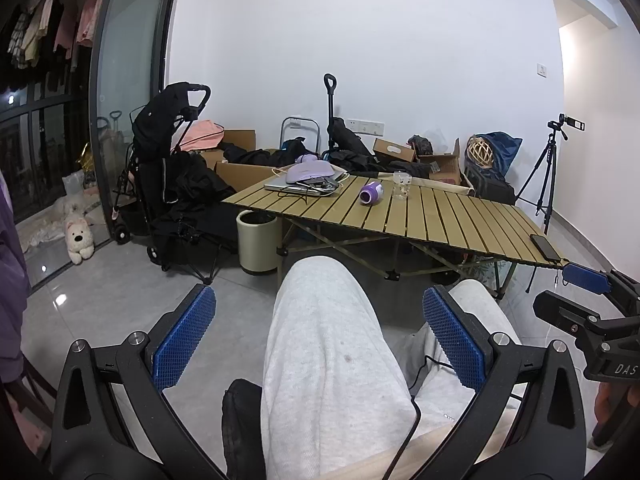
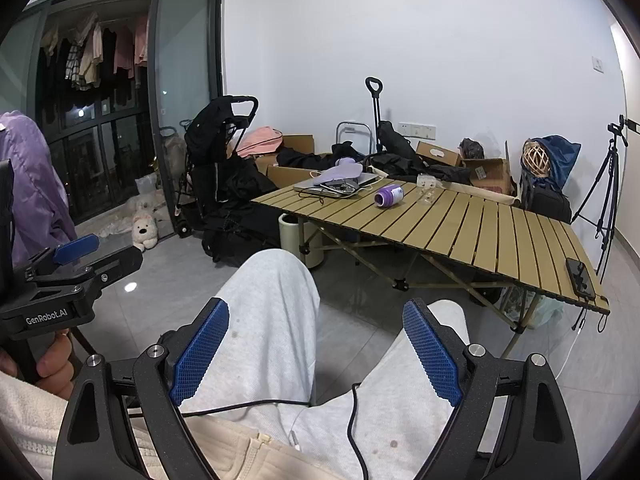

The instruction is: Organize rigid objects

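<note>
A slatted folding table (image 1: 440, 216) (image 2: 500, 232) stands ahead. On it lie a purple and white bottle on its side (image 1: 371, 193) (image 2: 388, 196), a clear glass cup (image 1: 401, 185) (image 2: 427, 187), a laptop (image 1: 296, 187) (image 2: 340, 186) with a lilac item on top (image 1: 310, 171) (image 2: 338, 172), and a black phone (image 1: 545, 246) (image 2: 580, 278) near the right edge. My left gripper (image 1: 320, 340) is open and empty over the person's lap, far from the table. My right gripper (image 2: 316, 354) is open and empty too.
A black stroller (image 1: 168, 168) (image 2: 224, 168), cardboard boxes (image 1: 240, 172) and dark bags crowd the far wall. A beige bin (image 1: 258, 242) stands under the table's left end. A tripod (image 1: 548, 176) (image 2: 604, 196) stands right. A plush dog (image 1: 80, 240) sits by the glass door.
</note>
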The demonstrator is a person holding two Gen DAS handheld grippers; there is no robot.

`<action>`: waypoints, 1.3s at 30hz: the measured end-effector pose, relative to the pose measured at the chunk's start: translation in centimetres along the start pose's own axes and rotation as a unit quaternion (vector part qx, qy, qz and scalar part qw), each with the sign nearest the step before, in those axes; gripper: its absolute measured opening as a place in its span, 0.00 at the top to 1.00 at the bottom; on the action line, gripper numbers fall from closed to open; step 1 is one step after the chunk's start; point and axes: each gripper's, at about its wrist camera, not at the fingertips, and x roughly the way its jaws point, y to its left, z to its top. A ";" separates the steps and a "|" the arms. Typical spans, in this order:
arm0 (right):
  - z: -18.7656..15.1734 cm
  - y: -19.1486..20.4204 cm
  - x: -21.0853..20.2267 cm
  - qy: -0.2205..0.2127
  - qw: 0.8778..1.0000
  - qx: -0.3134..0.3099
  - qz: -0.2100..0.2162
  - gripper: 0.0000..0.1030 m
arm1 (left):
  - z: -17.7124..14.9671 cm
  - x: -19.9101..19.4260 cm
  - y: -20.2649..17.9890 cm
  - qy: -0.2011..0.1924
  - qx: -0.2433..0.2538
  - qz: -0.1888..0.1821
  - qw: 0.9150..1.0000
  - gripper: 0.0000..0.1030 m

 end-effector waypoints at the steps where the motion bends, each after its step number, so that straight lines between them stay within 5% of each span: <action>1: 0.0 0.0 0.0 0.000 1.000 0.000 0.000 0.10 | 0.0 0.0 0.0 0.000 0.000 0.000 1.000 0.00; 39: -0.2 0.0 0.1 0.002 1.000 0.002 0.001 0.10 | -0.4 0.4 -0.4 0.005 0.005 -0.007 1.000 0.00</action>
